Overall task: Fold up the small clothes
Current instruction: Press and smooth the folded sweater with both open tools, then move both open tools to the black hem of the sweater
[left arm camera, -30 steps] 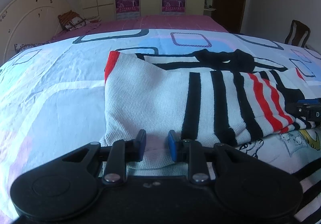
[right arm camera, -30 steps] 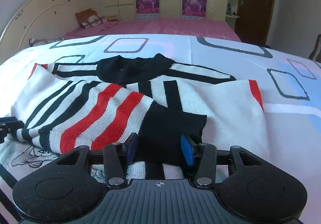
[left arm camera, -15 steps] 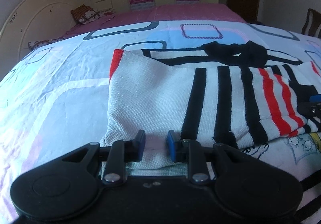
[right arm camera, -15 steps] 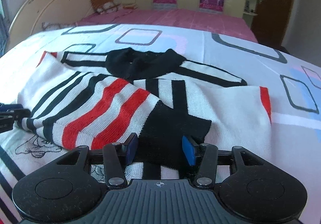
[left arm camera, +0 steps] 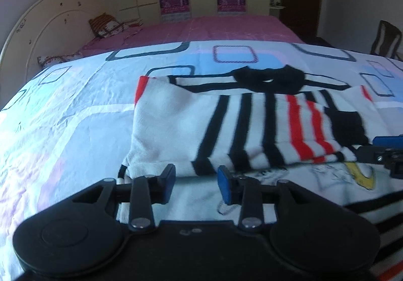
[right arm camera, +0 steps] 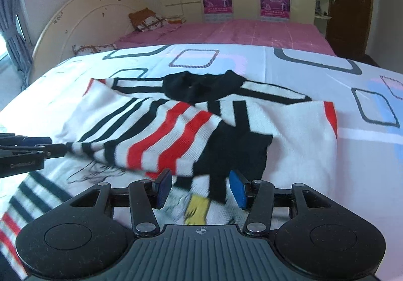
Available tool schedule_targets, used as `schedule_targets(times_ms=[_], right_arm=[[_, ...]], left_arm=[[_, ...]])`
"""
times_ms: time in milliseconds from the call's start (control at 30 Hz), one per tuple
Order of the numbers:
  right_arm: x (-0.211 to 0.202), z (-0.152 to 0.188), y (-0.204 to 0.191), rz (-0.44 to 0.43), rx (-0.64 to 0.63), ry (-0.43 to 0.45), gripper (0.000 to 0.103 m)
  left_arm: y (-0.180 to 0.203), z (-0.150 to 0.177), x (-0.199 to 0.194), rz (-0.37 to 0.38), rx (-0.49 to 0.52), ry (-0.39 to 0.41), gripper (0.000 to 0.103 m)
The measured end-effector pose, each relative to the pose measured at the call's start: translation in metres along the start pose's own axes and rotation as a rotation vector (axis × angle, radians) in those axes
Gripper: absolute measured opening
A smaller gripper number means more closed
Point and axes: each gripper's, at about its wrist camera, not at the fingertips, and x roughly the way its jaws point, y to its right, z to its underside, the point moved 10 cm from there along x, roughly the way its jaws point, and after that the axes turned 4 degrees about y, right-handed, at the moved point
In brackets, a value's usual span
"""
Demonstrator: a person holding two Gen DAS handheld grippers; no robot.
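Knitwear covers the bed ahead of both tools: a striped sweater (left arm camera: 226,125), white with black and red bands and a black collar (left arm camera: 269,78), lies on the patterned bedsheet (left arm camera: 75,109) with both sleeves folded in across its body. In the left wrist view the left hand-held gripper (left arm camera: 196,180) sits just short of the sweater's near hem, its blue-padded jaws parted and holding nothing; the folded edge of the knit lies just beyond the fingertips, with a printed part of the fabric showing below it. Off to that tool's right, the tip of the other tool pokes into the picture beside the striped sleeve end.

From the right wrist view the right hand-held gripper (right arm camera: 200,189) is likewise spread wide and empty, the black cuff patch (right arm camera: 239,152) of a folded sleeve just ahead of it and between its jaws' line. To its left, the left tool's fingers (right arm camera: 32,148) meet the striped sleeve's tip. Farther ahead are a pink bedspread (right arm camera: 239,31), a pillow (right arm camera: 147,20) and a curved headboard (right arm camera: 83,19).
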Motion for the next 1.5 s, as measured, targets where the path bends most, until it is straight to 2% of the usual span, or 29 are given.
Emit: schedule_targets(times_ms=[200, 367, 467, 667, 833, 1000, 1133, 1233, 1333, 1500], right_arm=[[-0.023, 0.017, -0.011, 0.025, 0.008, 0.008, 0.050], [-0.038, 0.042, -0.030, 0.048, 0.004, -0.014, 0.050], [-0.044, 0.061, -0.046, 0.056, -0.008, -0.038, 0.050], [-0.057, 0.099, -0.069, 0.076, -0.028, -0.080, 0.050], [-0.066, 0.124, -0.063, 0.183, -0.130, -0.075, 0.050], [-0.086, 0.133, -0.041, 0.250, -0.050, -0.063, 0.050], [-0.109, 0.137, -0.040, 0.271, -0.018, -0.049, 0.050], [-0.131, 0.140, -0.043, 0.273, 0.006, -0.023, 0.051], [-0.146, 0.150, -0.043, 0.286, 0.018, -0.030, 0.051], [-0.166, 0.173, -0.036, 0.310, 0.065, -0.052, 0.051]], left_arm=[[0.015, 0.011, -0.018, 0.080, 0.031, 0.025, 0.043], [0.020, 0.039, -0.031, 0.152, 0.046, 0.005, 0.043], [0.018, 0.063, -0.041, 0.168, 0.086, -0.005, 0.043], [0.002, 0.107, -0.054, 0.178, 0.118, -0.045, 0.045], [-0.021, 0.123, -0.064, 0.158, 0.120, -0.043, 0.045], [-0.036, 0.134, -0.077, 0.151, 0.112, -0.047, 0.045], [-0.041, 0.136, -0.090, 0.149, 0.091, -0.048, 0.042], [-0.044, 0.136, -0.104, 0.155, 0.074, -0.032, 0.046], [-0.048, 0.140, -0.114, 0.164, 0.053, -0.040, 0.056], [-0.059, 0.157, -0.124, 0.175, -0.004, -0.083, 0.057]])
